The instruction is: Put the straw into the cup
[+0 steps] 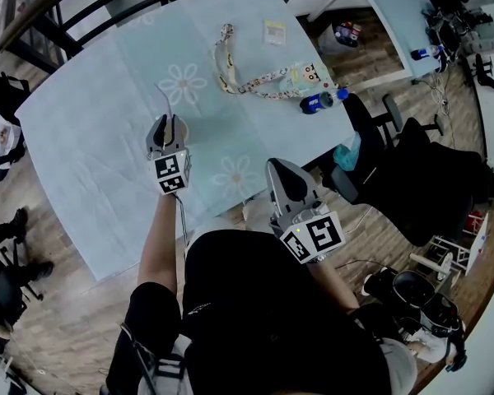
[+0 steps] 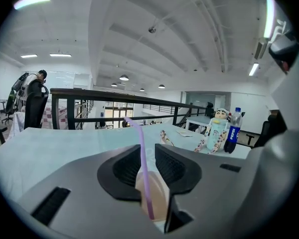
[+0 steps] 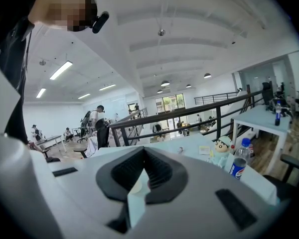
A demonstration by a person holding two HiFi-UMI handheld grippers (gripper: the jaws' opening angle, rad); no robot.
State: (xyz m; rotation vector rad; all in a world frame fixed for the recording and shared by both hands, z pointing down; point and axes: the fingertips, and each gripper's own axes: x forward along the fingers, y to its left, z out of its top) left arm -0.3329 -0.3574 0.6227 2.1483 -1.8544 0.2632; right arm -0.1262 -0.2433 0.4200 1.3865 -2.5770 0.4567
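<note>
A thin purple straw (image 2: 142, 153) stands up out of a pale translucent cup (image 2: 157, 195) that sits low in the throat of my left gripper (image 2: 147, 146). The jaws stand apart, wider than the straw; it runs up between them close to the left pad, and no pad presses on it. In the head view the left gripper (image 1: 168, 122) is over the pale blue table (image 1: 90, 138), with the straw (image 1: 160, 97) rising beyond its tips. My right gripper (image 1: 281, 171) hangs at the table's near edge, its pads meeting at the tips (image 3: 143, 151) with nothing held.
A doll-shaped bottle (image 1: 300, 79), a blue-labelled soda bottle (image 1: 321, 101), a patterned strap (image 1: 230, 72) and a small packet (image 1: 275, 31) lie at the table's far right. Black office chairs (image 1: 412, 171) stand to the right. A dark railing (image 2: 114, 96) runs behind the table.
</note>
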